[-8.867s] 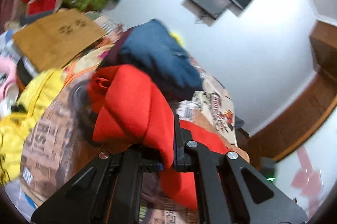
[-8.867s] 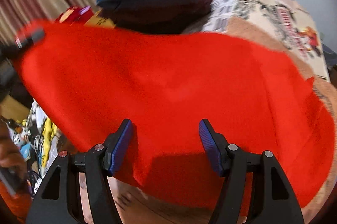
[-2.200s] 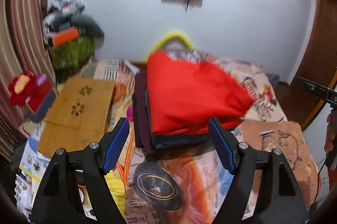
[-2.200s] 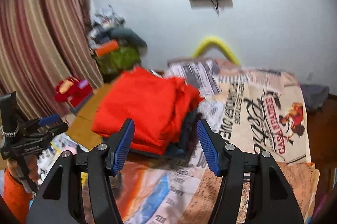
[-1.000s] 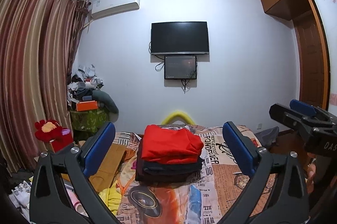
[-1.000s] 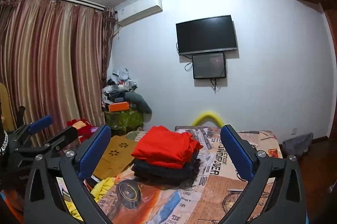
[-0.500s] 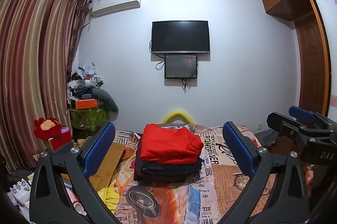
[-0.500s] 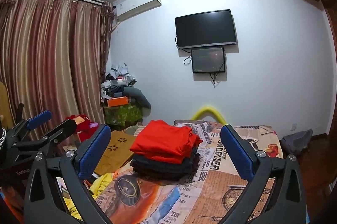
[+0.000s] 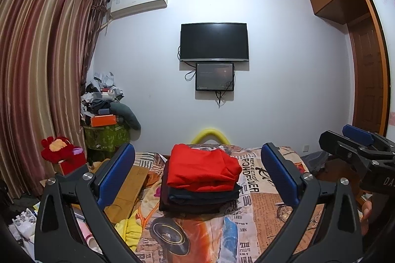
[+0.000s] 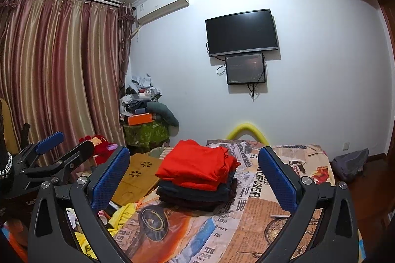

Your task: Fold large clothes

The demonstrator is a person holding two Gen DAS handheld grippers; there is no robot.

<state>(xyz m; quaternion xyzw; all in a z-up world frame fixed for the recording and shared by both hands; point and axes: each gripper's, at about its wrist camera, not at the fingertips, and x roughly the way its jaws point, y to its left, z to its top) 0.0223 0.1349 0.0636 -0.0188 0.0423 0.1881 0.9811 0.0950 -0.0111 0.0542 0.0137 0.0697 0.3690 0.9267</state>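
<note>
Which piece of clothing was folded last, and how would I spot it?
Find the bed with the newspaper-print cover below the wall television. A pile of folded clothes sits on it. The red garment lies on top, the only bright piece above dark ones.

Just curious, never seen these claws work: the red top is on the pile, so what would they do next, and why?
Probably reach the left claw down toward the crumpled yellow garment beside the bed: the red top already lies folded on the stack, and both claws hang open and empty.

I see a black television at center on the white wall, striped curtains at left, an air conditioner above.
</note>
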